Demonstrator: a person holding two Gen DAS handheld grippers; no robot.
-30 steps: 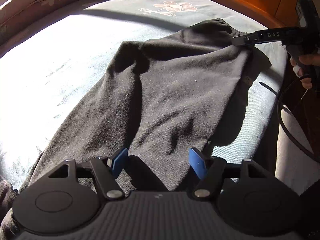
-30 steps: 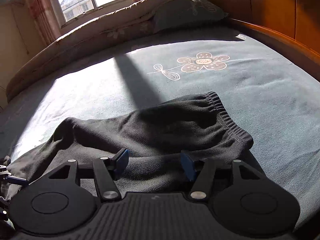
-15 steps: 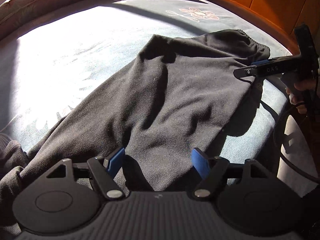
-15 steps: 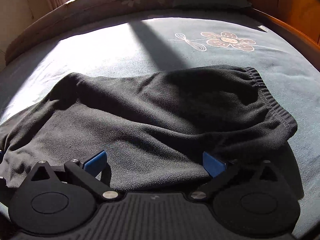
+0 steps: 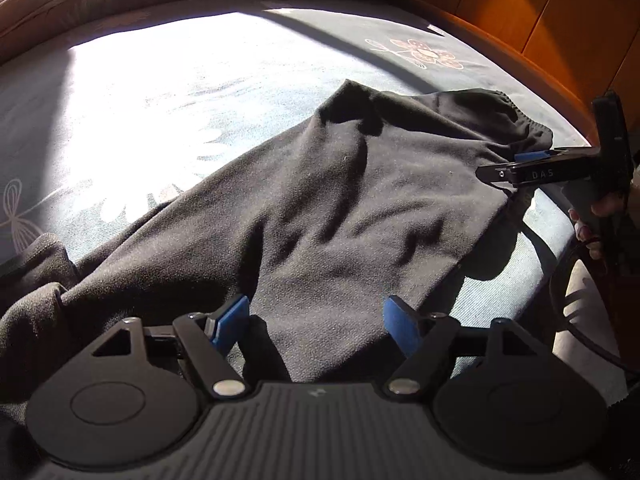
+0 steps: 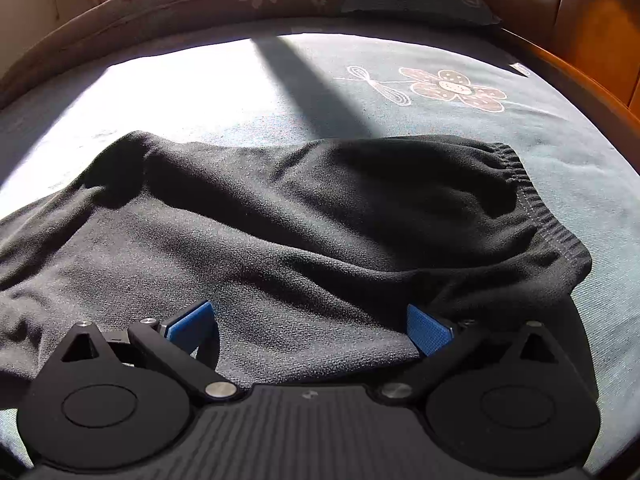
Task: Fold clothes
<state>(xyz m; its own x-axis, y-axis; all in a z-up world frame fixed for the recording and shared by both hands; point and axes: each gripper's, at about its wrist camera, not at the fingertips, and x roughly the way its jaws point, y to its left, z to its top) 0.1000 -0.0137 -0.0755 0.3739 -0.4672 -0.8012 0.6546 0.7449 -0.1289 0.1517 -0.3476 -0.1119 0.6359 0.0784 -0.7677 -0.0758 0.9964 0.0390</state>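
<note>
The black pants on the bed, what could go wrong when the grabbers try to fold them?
1. The black pants lie bunched and wrinkled, so a fold now might lock the creases in.
2. The right gripper, whose jaws have just been opening, stands wide by the waistband; it may pinch only the top layer.
3. The left gripper is open over the cloth near the bed's edge; a tug might drag the pants off.

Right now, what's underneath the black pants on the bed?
Under the black pants lies the blue bedsheet, showing all around them, with a flower print beyond the waistband. Whatever sits directly beneath the fabric is covered and cannot be seen.
</note>
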